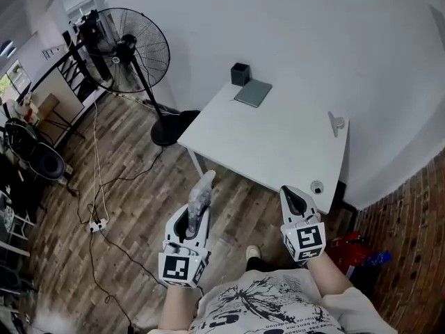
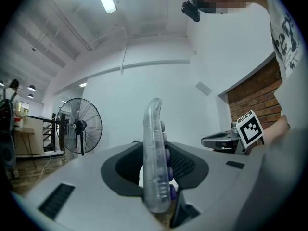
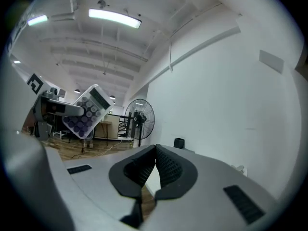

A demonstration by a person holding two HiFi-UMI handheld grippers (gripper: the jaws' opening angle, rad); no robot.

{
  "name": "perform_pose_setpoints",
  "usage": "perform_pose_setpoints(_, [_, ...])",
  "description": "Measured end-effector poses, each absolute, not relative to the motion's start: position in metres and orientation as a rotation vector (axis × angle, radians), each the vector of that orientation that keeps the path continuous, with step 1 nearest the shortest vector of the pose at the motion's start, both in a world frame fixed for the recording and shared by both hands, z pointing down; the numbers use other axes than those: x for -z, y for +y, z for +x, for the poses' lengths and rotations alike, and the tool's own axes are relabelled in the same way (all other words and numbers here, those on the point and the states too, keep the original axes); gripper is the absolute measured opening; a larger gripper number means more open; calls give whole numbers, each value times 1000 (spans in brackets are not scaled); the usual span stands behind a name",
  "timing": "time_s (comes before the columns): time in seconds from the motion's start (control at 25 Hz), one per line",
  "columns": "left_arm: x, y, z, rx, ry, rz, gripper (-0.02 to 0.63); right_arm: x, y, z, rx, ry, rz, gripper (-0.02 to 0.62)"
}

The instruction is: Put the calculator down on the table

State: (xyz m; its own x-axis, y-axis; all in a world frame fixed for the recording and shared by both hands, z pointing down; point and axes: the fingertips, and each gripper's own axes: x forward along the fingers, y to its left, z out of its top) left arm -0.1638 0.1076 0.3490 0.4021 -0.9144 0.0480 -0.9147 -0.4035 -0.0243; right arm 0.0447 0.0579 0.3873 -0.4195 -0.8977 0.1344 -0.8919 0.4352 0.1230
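Tabletop [image 1: 278, 145] near edge lay just ahead of both tongs. L tongs [image 2: 156, 177] were clamped on calculator [image 1: 204, 188], edge-up over floor [image 1: 139, 186], short of tabletop. R tongs [image 3: 155, 170] pressed together, empty.

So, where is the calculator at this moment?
In the head view the calculator is at lower centre-left, clamped on edge in the left gripper, over the wooden floor, just short of the white table's near edge.
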Motion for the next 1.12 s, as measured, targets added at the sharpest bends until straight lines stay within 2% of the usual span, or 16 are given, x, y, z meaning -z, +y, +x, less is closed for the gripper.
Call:
perform_pose_setpoints(0.28, [-347, 4, -123, -98, -1674, 2670, 146, -392, -41, 77, -47, -2523, 1602, 11])
perform_pose_setpoints(0.6, [-370, -80, -102, -153, -1558, 2692, 146, -405, -105, 81, -22, -2483, 1577, 11])
perform_pose_setpoints(1.12, [-412, -248, -47, -311, -997, 2907, 146, -430, -216, 106, -143, -2218, 1885, 11])
